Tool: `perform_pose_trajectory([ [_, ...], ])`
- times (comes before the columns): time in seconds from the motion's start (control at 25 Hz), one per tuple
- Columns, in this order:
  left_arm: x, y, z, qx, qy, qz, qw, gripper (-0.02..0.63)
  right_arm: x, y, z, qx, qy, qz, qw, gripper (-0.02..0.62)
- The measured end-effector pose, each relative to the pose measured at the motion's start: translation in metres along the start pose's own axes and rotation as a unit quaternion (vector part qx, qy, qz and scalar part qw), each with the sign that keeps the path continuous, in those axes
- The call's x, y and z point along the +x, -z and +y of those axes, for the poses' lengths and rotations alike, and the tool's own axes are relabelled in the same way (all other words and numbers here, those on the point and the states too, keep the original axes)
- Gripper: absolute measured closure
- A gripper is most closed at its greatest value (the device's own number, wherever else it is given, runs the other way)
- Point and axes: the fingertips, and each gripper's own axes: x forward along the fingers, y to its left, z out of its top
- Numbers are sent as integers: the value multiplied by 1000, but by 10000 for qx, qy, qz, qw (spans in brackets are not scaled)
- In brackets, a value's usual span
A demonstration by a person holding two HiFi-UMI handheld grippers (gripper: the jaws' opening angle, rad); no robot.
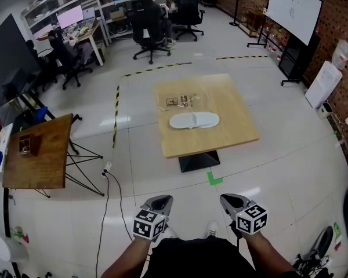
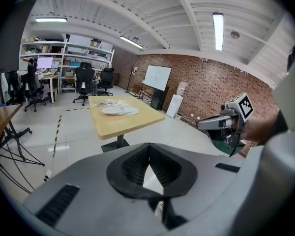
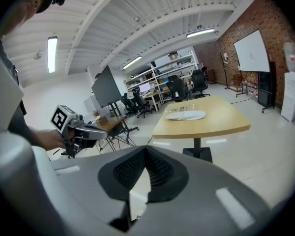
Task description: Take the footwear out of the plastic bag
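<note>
A square light-wood table [image 1: 235,129] stands on open pale floor, with clear room on all four sides. At its middle lies a pair of flat white slippers [image 1: 194,120], and a crumpled clear plastic bag [image 1: 182,101] lies just beyond them. Well short of the table's near edge, the left gripper [image 1: 161,201] and right gripper [image 1: 231,201] are both closed and empty. Left of the table run yellow-black floor tape [image 1: 115,117] and a black cable [image 1: 113,196], then a smaller brown wooden side table [image 1: 40,155]. Black office chairs [image 1: 148,22] stand far behind.
</note>
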Motion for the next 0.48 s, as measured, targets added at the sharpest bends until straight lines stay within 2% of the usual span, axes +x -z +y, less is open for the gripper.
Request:
perform_pose_trajectory([
  [0.48, -11, -8, -12, 151, -55, -142, 9998, 598, -2, 3, 3, -85, -89, 88, 9999, 595],
])
